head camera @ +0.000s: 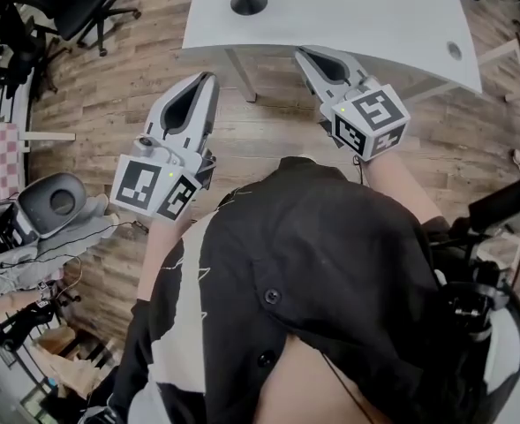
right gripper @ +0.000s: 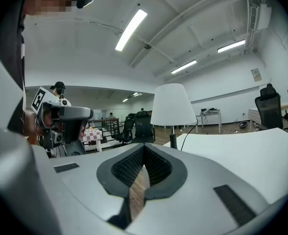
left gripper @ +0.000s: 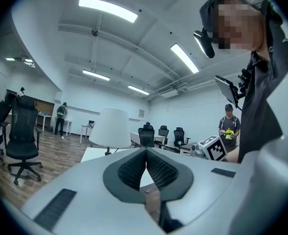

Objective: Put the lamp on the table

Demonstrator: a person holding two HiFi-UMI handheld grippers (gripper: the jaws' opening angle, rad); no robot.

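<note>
The lamp, with a white shade (left gripper: 109, 127) and a dark round base (head camera: 248, 0), stands upright on the white table (head camera: 374, 25) near its far edge. The right gripper view shows the lamp (right gripper: 173, 105) with its black cord trailing over the tabletop (right gripper: 241, 151). My left gripper (head camera: 208, 78) is shut and empty, held over the wood floor short of the table's near edge. My right gripper (head camera: 302, 53) is shut and empty too, with its tips just over that edge. Both point level toward the lamp, well apart from it. In each gripper view the ribbed pads (left gripper: 134, 168) (right gripper: 156, 168) meet with nothing between them.
A black office chair (head camera: 74, 3) stands at the far left on the wood floor. A grey seat-like object (head camera: 56, 201) and cables lie at the left. More chairs (left gripper: 16, 131), desks and people stand in the background. The table's leg (head camera: 242, 73) runs down between the grippers.
</note>
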